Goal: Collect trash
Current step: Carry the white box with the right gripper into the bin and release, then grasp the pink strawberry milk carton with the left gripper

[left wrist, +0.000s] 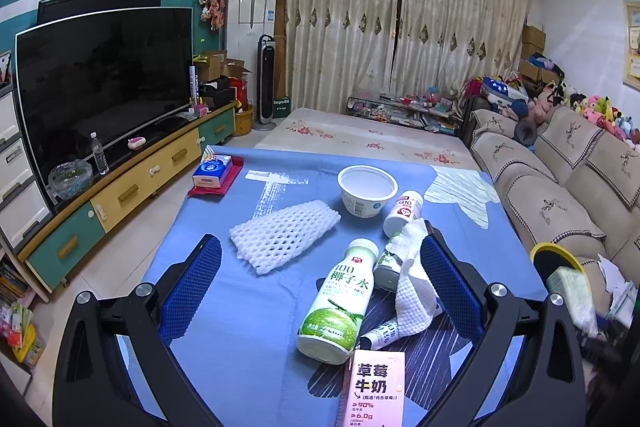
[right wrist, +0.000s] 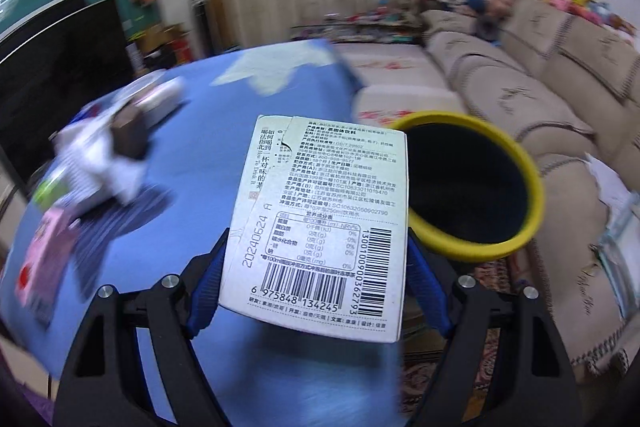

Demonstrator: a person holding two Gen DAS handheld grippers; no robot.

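Note:
My left gripper (left wrist: 320,259) is open above the blue table (left wrist: 240,327). Between its fingers lie a coconut water bottle (left wrist: 340,299), a crumpled paper towel (left wrist: 414,287) and a white foam net (left wrist: 282,235). A pink strawberry milk carton (left wrist: 376,387) stands at the near edge. A white cup (left wrist: 366,189) and a small white bottle (left wrist: 404,213) sit farther back. My right gripper (right wrist: 312,267) is shut on a flat white box (right wrist: 324,223) with barcodes, held just left of the yellow-rimmed bin (right wrist: 472,183). That bin also shows in the left wrist view (left wrist: 556,259).
A tissue pack (left wrist: 212,171) on a red cloth sits at the table's far left corner. A beige sofa (left wrist: 560,179) runs along the right. A TV (left wrist: 104,83) on a low cabinet stands left. The right wrist view is motion-blurred.

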